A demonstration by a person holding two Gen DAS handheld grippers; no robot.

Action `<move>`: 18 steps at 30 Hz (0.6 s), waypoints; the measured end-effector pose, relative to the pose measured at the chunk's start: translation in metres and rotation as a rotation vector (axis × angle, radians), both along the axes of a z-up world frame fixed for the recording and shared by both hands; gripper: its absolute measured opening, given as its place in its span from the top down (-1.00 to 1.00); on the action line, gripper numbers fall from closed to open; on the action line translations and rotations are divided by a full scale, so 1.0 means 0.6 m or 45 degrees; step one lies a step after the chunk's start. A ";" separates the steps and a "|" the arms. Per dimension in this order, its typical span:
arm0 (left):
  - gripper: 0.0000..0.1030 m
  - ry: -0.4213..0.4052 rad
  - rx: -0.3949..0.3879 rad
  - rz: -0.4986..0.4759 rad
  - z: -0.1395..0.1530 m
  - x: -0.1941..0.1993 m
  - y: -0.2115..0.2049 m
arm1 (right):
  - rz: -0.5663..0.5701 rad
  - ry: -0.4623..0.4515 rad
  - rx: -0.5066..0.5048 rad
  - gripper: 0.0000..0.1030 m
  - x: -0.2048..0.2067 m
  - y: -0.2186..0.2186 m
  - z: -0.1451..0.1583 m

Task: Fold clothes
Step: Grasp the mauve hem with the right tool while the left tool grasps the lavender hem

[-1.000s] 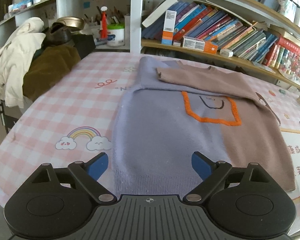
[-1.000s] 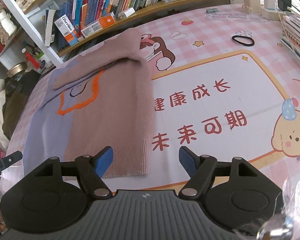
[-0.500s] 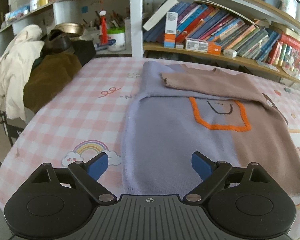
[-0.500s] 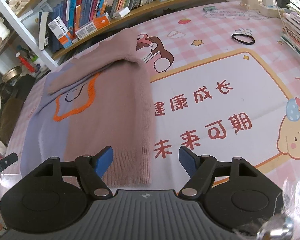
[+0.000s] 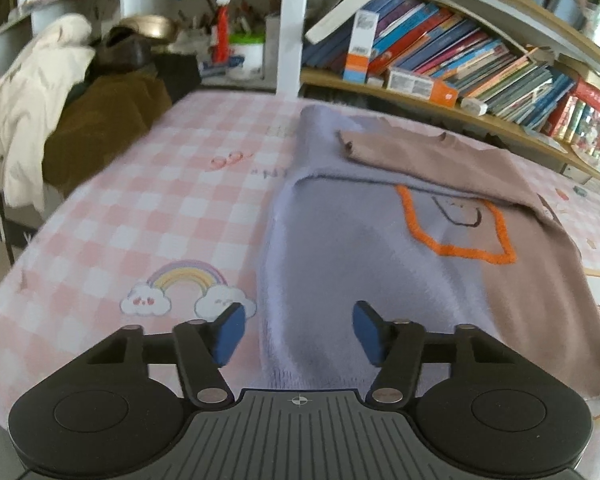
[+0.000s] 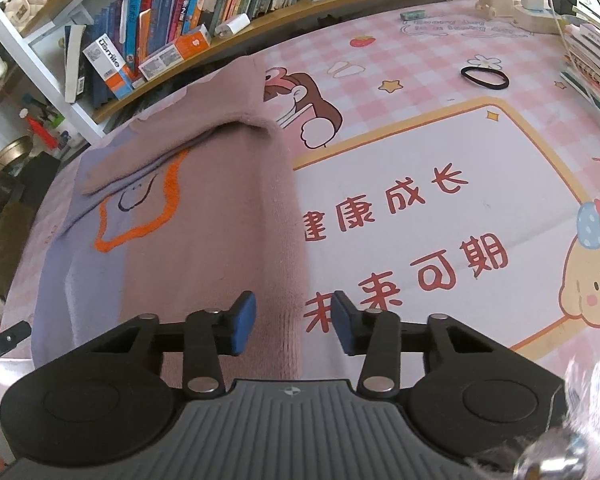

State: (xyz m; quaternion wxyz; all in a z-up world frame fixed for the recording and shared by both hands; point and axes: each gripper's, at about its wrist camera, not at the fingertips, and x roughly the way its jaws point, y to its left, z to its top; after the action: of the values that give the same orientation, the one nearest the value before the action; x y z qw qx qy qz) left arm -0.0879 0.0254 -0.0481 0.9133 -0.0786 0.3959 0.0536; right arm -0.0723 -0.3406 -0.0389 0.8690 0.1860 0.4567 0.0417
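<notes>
Your left gripper [image 5: 298, 332] and right gripper [image 6: 294, 322] bodies hide the sweater's [image 5: 380, 264] near hem corners. The sweater lies flat on the pink checked tablecloth [image 5: 140, 216], long axis running from you toward the bookshelf [image 5: 480, 64], hem nearest, sleeves folded across. Both jaws are spread, gripping nothing.

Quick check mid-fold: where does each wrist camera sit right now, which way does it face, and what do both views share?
Left wrist: sits low behind the open left gripper, facing the bookshelf across the sweater's lilac hem corner.
Right wrist: sits above the open right gripper, looking down at the sweater's brown hem corner and the tablecloth.
Shared: the sweater's orange outline.
</notes>
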 end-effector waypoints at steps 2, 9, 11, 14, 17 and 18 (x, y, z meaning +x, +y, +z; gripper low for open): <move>0.06 0.021 -0.015 0.009 -0.007 0.003 0.003 | -0.001 0.006 -0.009 0.34 0.003 0.002 -0.002; 0.19 0.077 -0.040 0.015 -0.025 0.008 0.009 | 0.020 0.026 -0.030 0.46 0.013 0.012 -0.009; 0.33 0.095 -0.051 0.015 -0.030 0.010 0.010 | 0.026 0.030 -0.038 0.50 0.015 0.015 -0.011; 0.56 0.118 -0.066 0.031 -0.038 0.011 0.016 | 0.029 0.028 -0.057 0.61 0.019 0.017 -0.013; 0.75 0.111 -0.070 0.035 -0.038 0.012 0.018 | 0.047 0.019 -0.083 0.73 0.021 0.023 -0.015; 0.82 0.108 -0.074 0.030 -0.036 0.013 0.018 | 0.053 0.015 -0.090 0.78 0.022 0.025 -0.015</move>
State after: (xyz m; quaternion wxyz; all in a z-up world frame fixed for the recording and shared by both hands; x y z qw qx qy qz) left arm -0.0801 0.0360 -0.0699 0.8924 -0.1073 0.4347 0.0561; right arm -0.0592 -0.3256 -0.0476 0.8713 0.1460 0.4667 0.0427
